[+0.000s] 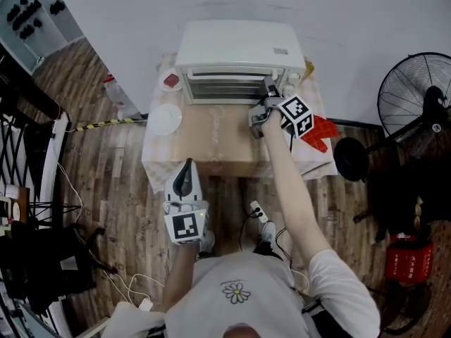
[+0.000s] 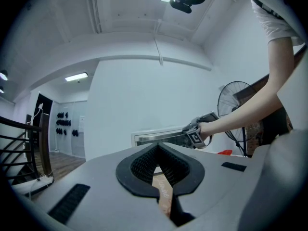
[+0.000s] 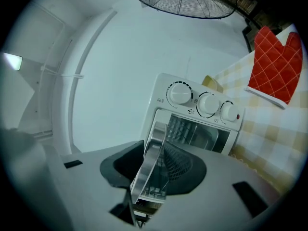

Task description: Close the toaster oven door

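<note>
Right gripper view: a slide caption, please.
Shiny metal door handle of white toaster oven between the jaws of the right gripper.

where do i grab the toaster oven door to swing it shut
Grip the metal handle bar along the free front edge of the toaster oven door. Come in level from the front, one jaw above and one below, because it is a slim bar running across the door's width. The right gripper straddles it that way, jaws seemingly not pressing.

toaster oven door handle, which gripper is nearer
Right. The right gripper has the metal door handle of the white toaster oven between its open jaws; the left gripper hangs back at the cloth-covered table's near edge.
</note>
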Available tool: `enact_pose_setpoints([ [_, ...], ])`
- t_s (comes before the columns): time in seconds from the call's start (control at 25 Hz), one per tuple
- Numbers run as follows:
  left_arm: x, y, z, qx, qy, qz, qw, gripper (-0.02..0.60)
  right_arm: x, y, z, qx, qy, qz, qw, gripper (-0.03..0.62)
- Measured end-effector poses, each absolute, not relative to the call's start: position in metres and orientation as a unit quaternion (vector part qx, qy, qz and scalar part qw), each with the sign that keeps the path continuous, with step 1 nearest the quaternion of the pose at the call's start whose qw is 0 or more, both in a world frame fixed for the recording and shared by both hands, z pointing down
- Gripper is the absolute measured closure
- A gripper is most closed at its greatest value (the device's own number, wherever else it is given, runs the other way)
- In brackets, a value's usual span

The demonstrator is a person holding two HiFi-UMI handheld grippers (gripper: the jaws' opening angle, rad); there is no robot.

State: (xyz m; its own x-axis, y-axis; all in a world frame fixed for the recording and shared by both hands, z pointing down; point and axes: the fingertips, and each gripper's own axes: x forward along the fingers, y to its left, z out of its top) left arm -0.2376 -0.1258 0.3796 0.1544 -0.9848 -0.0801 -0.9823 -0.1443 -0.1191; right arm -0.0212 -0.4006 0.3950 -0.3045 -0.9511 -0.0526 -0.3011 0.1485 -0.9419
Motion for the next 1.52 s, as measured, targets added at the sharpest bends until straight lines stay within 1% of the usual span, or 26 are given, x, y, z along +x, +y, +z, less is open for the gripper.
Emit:
enact_pose_setpoints([
  [0.12,-0.237,-0.123,0.37,-0.754,0.651,-0.002,0.079,0.566,-0.018,-0.388,0.388,-0.469,0.669,-0.449,0.362,0.481],
  [0.24,-0.234,-0.12,0.36,-0.754,0.651,0.014,0.081,0.566,-0.015,-0.37,0.363,-0.477,0.702,-0.397,0.35,0.488],
  [0.4,-0.232,-0.116,0.349,-0.756,0.649,0.024,0.084,0.566,-0.018,-0.334,0.316,-0.494,0.761,-0.289,0.305,0.501],
  [0.56,-0.229,-0.111,0.334,-0.757,0.646,0.04,0.086,0.566,-0.026,-0.279,0.289,-0.508,0.809,-0.164,0.245,0.502],
  [0.64,-0.227,-0.111,0.33,-0.76,0.643,0.041,0.088,0.566,-0.028,-0.251,0.287,-0.521,0.816,-0.116,0.222,0.517],
  [0.76,-0.221,-0.111,0.326,-0.767,0.633,0.04,0.1,0.566,-0.023,-0.218,0.294,-0.549,0.809,-0.072,0.196,0.563],
  [0.88,-0.215,-0.111,0.323,-0.77,0.627,0.039,0.112,0.566,-0.021,-0.19,0.305,-0.57,0.807,-0.028,0.153,0.576],
  [1.24,-0.207,-0.107,0.334,-0.777,0.621,0.033,0.103,0.566,-0.02,-0.129,0.35,-0.583,0.81,0.015,0.05,0.583],
  [1.52,-0.199,-0.104,0.337,-0.781,0.616,0.035,0.098,0.566,-0.025,-0.116,0.365,-0.578,0.815,0.008,0.033,0.583],
])
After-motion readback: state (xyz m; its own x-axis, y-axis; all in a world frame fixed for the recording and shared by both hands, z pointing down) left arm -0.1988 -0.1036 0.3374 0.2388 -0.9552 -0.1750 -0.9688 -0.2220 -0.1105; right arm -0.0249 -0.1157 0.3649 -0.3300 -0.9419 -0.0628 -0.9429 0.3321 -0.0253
